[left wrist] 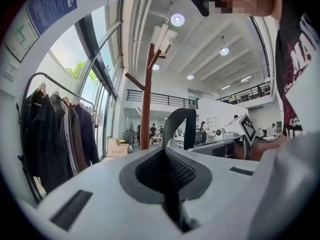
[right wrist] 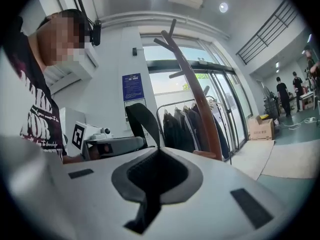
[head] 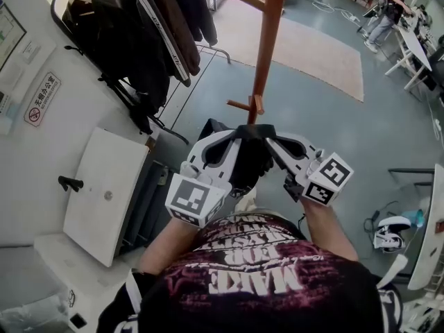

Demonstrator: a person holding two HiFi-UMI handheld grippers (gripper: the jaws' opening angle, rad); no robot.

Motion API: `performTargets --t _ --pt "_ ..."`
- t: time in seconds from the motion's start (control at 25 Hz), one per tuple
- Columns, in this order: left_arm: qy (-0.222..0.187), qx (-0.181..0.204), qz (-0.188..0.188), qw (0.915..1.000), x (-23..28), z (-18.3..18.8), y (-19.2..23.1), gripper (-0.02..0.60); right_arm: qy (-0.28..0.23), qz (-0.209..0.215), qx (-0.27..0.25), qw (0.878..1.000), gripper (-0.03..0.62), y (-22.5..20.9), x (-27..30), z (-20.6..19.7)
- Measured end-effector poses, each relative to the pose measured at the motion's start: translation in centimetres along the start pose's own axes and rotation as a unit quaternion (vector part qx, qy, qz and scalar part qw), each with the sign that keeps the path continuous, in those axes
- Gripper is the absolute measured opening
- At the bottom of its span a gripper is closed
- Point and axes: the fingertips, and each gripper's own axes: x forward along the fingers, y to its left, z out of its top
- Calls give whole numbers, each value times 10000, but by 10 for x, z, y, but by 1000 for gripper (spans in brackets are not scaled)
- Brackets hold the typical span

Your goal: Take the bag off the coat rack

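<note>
**Both claws clamped on bag strap, bag hanging at coat rack**

Nearest: person's dark printed shirt (head: pixel 257 276), forearms out in front. Left claw (head: pixel 234 139) and right claw (head: pixel 274 143) tilt in towards each other, tips close together.

Left gripper view: left claw fully closed, pinching the black strap (left wrist: pixel 180 120), which arcs up out of the pads and over towards the other gripper. Right gripper view: same, right claw closed tight on the strap, band rising from the pads.

Bag (head: pixel 246 165): black, hangs between and below the two claws, carried by the strap only. The strap top sits just under the low peg (head: pixel 239 105) in the head view; can't tell contact there. In both gripper views the strap stands beside the pole, apart from it.

Coat rack (head: pixel 267 47): brown wooden pole, upright, right behind the bag.

Left: white panel (head: pixel 104 193), then dark coats (head: pixel 146 33) on a rail. Beyond the pole: pale rug (head: pixel 319 54). Far right: people (head: pixel 385 12) at desks.
</note>
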Motion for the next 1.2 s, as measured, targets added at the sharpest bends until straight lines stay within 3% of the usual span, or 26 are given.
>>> performTargets --t 0.32,0.56,1.2 --pt "-173 0 -27 9998 -36 18 -25 9 -95 126 -177 9997 9 40 -17 9" --pt "-101 22 -53 9999 -55 11 -42 9 35 66 -370 9993 9 62 -31 -2" --pt "-6 -4 -228 9997 -73 0 -72 9 168 -71 -346 9992 9 86 -57 -18"
